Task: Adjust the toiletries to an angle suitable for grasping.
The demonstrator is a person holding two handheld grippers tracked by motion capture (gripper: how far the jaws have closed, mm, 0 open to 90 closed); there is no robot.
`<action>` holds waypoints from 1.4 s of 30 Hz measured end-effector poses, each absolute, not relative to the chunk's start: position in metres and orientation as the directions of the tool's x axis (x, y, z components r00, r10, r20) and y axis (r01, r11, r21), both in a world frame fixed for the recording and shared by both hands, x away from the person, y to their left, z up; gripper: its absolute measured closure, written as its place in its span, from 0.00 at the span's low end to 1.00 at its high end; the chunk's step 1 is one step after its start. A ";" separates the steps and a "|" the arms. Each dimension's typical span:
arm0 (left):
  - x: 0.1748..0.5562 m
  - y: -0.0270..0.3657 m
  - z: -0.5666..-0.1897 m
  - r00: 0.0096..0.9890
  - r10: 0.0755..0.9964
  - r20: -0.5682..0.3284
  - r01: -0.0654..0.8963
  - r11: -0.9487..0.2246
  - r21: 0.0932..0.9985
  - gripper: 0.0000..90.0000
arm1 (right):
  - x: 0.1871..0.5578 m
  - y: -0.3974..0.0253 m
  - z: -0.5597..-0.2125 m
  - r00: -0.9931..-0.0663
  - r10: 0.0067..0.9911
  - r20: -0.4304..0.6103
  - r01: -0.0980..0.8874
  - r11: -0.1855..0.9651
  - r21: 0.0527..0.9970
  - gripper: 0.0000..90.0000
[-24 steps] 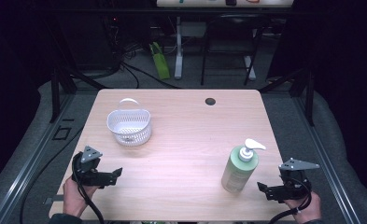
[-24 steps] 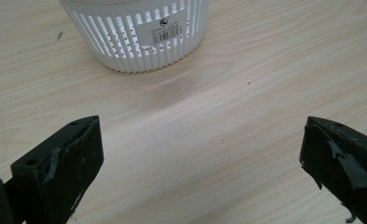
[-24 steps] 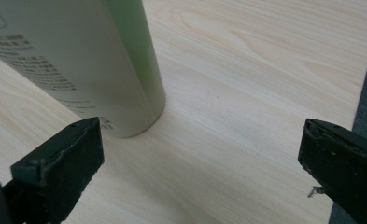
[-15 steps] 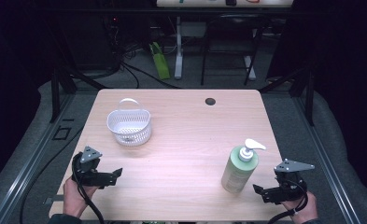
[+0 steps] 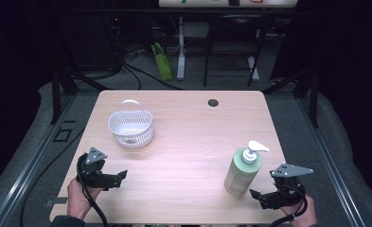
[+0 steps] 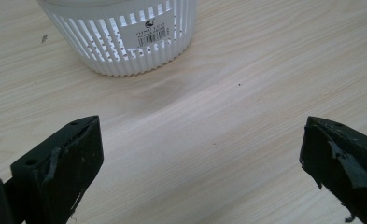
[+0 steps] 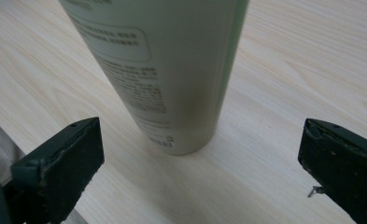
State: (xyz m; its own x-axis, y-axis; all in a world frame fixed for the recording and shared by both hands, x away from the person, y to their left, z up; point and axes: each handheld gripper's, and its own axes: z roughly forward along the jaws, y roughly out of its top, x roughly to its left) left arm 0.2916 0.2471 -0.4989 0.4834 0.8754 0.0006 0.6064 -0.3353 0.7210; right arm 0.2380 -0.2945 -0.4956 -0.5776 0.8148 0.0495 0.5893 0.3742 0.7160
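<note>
At counter's near right edge the green pump bottle (image 5: 243,171) stands upright just ahead of our right gripper (image 5: 255,195), fingers wide open, left gripper (image 5: 122,176) open too; we should square up low on the body before closing

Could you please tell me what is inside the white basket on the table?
The white basket looks empty in the high view: only its slotted inner wall shows. Its near wall hides part of the floor, so something small and flat there cannot be ruled out.
</note>
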 end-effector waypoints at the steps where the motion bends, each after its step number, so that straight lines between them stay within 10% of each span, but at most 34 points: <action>1: 0.292 0.247 -0.499 0.482 0.876 -0.002 0.607 -0.332 0.722 0.00 | 0.238 -0.293 -0.495 -0.582 0.812 0.047 0.583 0.376 0.720 0.00; 42: 0.294 0.245 -0.498 0.500 0.866 0.007 0.596 -0.350 0.723 0.00 | 0.254 -0.258 -0.480 -0.596 0.803 -0.017 0.440 0.344 0.829 0.13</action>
State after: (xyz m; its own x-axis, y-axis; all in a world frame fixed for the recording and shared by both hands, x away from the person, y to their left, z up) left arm 0.2938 0.2448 -0.4985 0.5003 0.8658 0.0069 0.5956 -0.3499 0.7231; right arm 0.2540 -0.2581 -0.4798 -0.5955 0.8032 -0.0171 0.4405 0.3443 0.8291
